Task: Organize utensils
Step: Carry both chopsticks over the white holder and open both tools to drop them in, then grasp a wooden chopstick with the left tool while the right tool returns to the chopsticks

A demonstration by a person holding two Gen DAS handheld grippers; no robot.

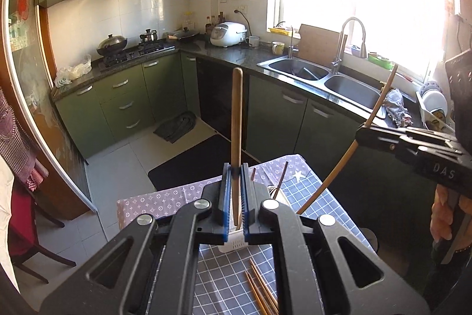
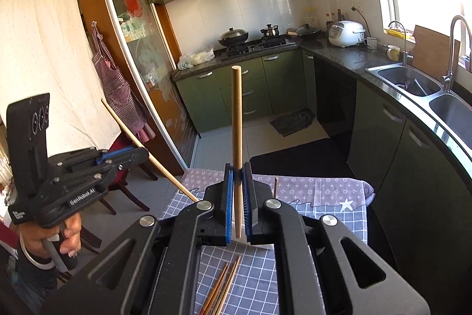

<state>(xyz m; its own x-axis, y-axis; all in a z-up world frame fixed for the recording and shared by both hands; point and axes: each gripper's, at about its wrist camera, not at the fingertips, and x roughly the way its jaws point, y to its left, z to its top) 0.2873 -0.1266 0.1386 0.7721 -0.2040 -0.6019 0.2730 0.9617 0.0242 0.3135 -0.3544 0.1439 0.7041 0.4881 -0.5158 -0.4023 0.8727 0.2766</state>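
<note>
My left gripper (image 1: 236, 170) is shut on a flat wooden handle (image 1: 237, 114) that stands upright, its lower end in a white utensil holder (image 1: 234, 244). My right gripper (image 2: 237, 171) is shut on a round wooden stick (image 2: 237, 114), also upright over the holder (image 2: 240, 238). The right gripper also shows at the right of the left wrist view (image 1: 362, 133), and the left gripper at the left of the right wrist view (image 2: 141, 152). Several brown chopsticks (image 1: 261, 288) lie on the checked tablecloth (image 1: 224, 279) near me, and also show in the right wrist view (image 2: 221, 285).
The small table (image 2: 324, 188) stands in a kitchen. Green cabinets (image 1: 124, 96), a stove with pots (image 1: 129, 49), a double sink (image 1: 324, 78) and a black floor mat (image 1: 191, 161) lie beyond it. A dark chopstick (image 1: 281, 179) stands in the holder.
</note>
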